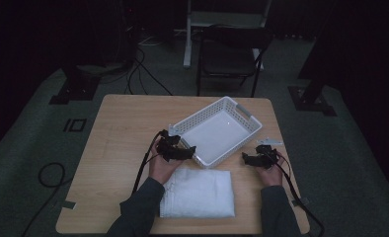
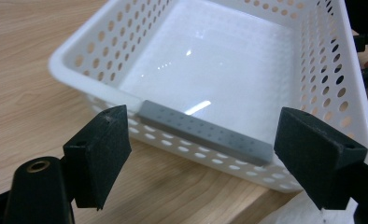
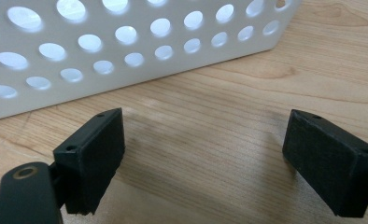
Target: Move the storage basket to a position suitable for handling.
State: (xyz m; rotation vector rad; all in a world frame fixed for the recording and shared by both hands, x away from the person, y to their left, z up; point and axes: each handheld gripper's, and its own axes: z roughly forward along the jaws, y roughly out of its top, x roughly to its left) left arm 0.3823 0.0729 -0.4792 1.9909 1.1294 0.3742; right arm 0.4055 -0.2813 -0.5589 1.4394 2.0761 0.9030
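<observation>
Both pairs of jaws stand wide apart with nothing between them. The left gripper (image 1: 178, 148) faces the grey handle (image 2: 205, 132) on the near short end of a white basket (image 1: 242, 129), its jaws set either side of the handle but not touching it. The right gripper (image 1: 255, 157) rests low on the bench (image 1: 118, 138) beside the basket's long wall. The basket sits empty, angled across the middle of the bench, its sides pierced with round holes. A folded white towel (image 1: 198, 193) lies just in front of it. Judging by this, the towel is not yet in the basket and everything remains to do.
</observation>
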